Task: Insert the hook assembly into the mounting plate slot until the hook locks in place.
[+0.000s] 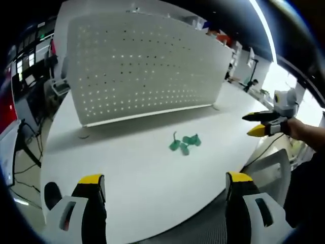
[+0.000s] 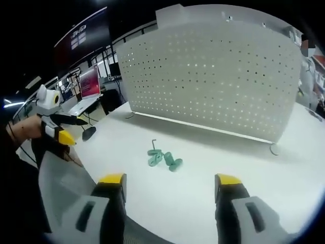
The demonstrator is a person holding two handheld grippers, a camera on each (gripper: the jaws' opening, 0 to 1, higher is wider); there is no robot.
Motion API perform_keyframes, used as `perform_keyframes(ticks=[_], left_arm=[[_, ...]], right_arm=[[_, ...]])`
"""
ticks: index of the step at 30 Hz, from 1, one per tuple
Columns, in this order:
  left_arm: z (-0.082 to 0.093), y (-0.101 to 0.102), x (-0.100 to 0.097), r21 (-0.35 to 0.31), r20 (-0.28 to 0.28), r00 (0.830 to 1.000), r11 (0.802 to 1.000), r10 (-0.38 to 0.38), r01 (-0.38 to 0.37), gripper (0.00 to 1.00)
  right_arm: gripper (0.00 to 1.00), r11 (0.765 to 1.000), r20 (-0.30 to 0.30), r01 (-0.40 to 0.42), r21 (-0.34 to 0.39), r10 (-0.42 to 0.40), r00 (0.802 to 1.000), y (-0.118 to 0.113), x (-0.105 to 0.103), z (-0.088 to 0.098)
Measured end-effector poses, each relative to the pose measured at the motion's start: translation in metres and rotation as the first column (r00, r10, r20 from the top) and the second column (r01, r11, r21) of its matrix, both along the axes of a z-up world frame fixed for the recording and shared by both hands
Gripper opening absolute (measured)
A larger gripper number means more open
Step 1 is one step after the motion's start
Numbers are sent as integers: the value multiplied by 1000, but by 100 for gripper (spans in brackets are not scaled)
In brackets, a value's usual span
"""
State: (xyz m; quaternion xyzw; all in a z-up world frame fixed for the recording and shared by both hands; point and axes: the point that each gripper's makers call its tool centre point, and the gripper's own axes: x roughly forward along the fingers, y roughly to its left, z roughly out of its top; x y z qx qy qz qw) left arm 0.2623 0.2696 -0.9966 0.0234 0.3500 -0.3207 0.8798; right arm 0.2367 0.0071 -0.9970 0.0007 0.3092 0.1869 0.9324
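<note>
Both grippers hung back from the near edge of the white table (image 1: 152, 193), and neither held anything. The left gripper (image 1: 165, 185) stood with its yellow-tipped jaws spread wide and nothing between them; the right gripper (image 2: 170, 185) was spread just as wide and also carried nothing. The green hooks (image 1: 184, 143) lay in a small loose cluster on the tabletop, roughly midway between the near edge and the pegboard (image 1: 142, 66), with one thin dark bent piece sticking up at the cluster's left side. The perforated white pegboard, which seemed to be the mounting plate, stood upright on small feet along the far side of the table, well apart from the hooks. The step in hand appeared to be the first reach and pick. To do it well, one gripper would probably need to single out a hook at the edge of the pile rather than closing on the tangle, and grasp its green body so that the insertion end stayed free and pointed toward the board. The other gripper could brace the pegboard, since a light freestanding panel might slide or tip when pushed.
</note>
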Motion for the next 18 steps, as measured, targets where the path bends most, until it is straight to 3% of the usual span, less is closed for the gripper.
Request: perform_keyframes(ticks=[18], left_arm=[[-5,8,-2,23,-15,1000,999,24,-23,100]], right_arm=[[56,987,-13,-164,-1,164,986,64,47,-27]])
